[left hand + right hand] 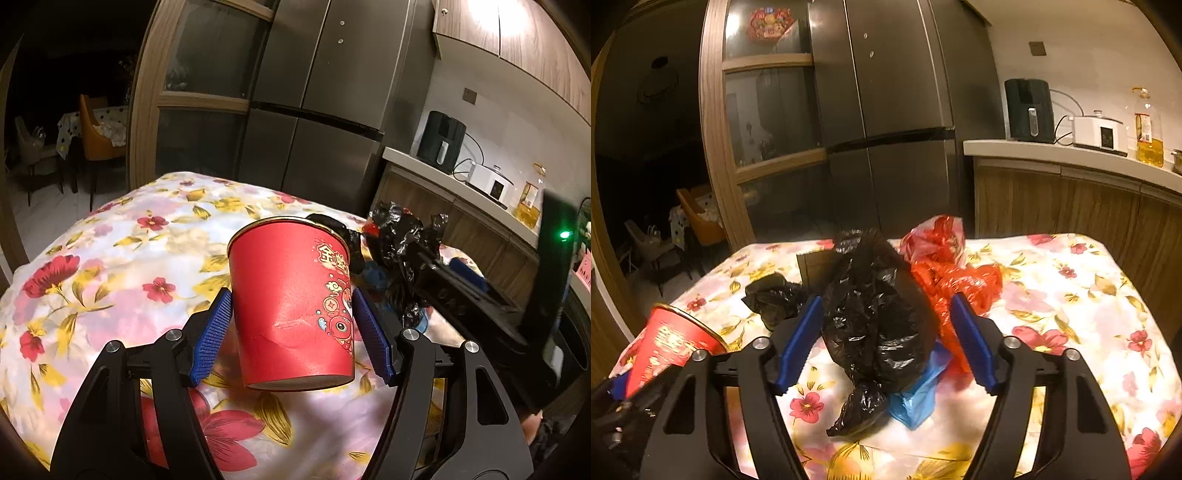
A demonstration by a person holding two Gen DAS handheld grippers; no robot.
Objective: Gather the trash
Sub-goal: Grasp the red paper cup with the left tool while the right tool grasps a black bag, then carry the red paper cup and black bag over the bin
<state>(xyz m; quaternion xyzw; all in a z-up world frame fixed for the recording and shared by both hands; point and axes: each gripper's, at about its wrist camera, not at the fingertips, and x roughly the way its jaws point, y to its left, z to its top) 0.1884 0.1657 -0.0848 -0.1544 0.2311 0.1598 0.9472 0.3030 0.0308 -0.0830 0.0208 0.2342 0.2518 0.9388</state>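
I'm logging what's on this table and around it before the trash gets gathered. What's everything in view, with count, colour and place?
paper cup: one, red with gold print, dented, between the left tool's pads, off the cloth
large plastic bag: one, black, crumpled, mid-table between the right tool's pads
small plastic bag: one, black, left of the large one
thin plastic bags: red-orange, count unclear, behind the large black bag
blue plastic bag: one, under the large black bag
tablecloth: one, floral, covering the table
refrigerator: one, dark steel, behind the table
air fryer: one, black, on the counter
cooker: one, white, beside it
oil bottle: one, yellow, on the counter
left tool: black, blue pads, gripping the cup
right tool: black, blue pads, open around the bag
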